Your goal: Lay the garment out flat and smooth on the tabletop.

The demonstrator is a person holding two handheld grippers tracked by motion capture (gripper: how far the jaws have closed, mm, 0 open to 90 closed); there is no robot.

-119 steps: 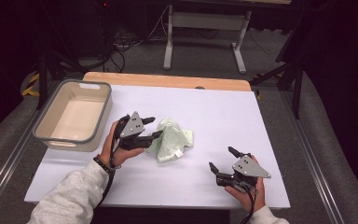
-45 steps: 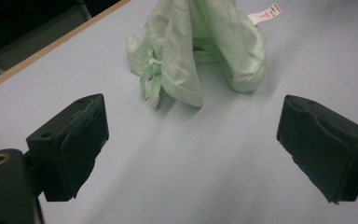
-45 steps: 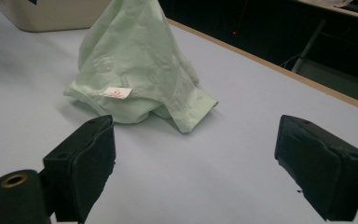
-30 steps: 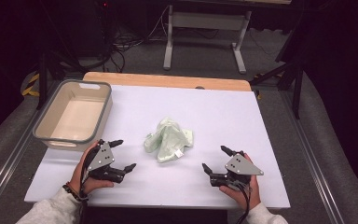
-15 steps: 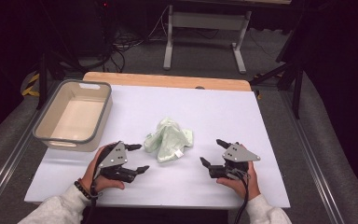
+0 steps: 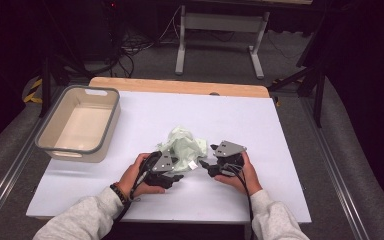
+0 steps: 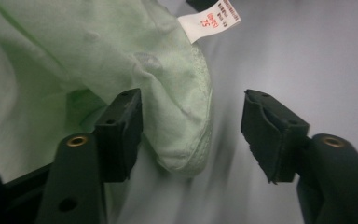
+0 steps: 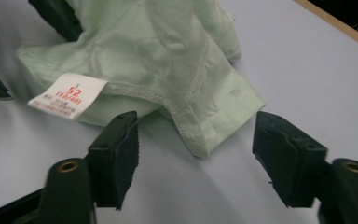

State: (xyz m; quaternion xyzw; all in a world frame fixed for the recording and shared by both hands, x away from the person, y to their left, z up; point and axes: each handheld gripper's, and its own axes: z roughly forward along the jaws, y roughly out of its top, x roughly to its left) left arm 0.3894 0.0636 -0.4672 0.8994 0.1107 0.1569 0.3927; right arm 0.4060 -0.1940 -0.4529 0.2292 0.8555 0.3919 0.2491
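A crumpled pale green garment (image 6: 182,145) lies in the middle of the white table (image 6: 270,125). My left gripper (image 6: 181,175) is at its near left side and my right gripper (image 6: 203,164) at its near right side. In the left gripper view a hemmed fold of the garment (image 7: 177,107) lies between the jaws of the left gripper (image 7: 193,135), beside the left pad. In the right gripper view a hemmed corner (image 8: 200,135) lies between the jaws of the right gripper (image 8: 200,156), touching neither pad. Both pairs of jaws have just been closing. A white label (image 8: 67,95) hangs from the hem.
A beige tub with a grey rim (image 6: 75,155) stands at the table's left. A wooden strip (image 6: 180,86) runs along the far edge. Bare white surface lies to the right of the hands and behind the garment.
Both hands have come inward from the sides to the garment's near edge. Both grippers' jaws stand narrower than before, with cloth now between them.
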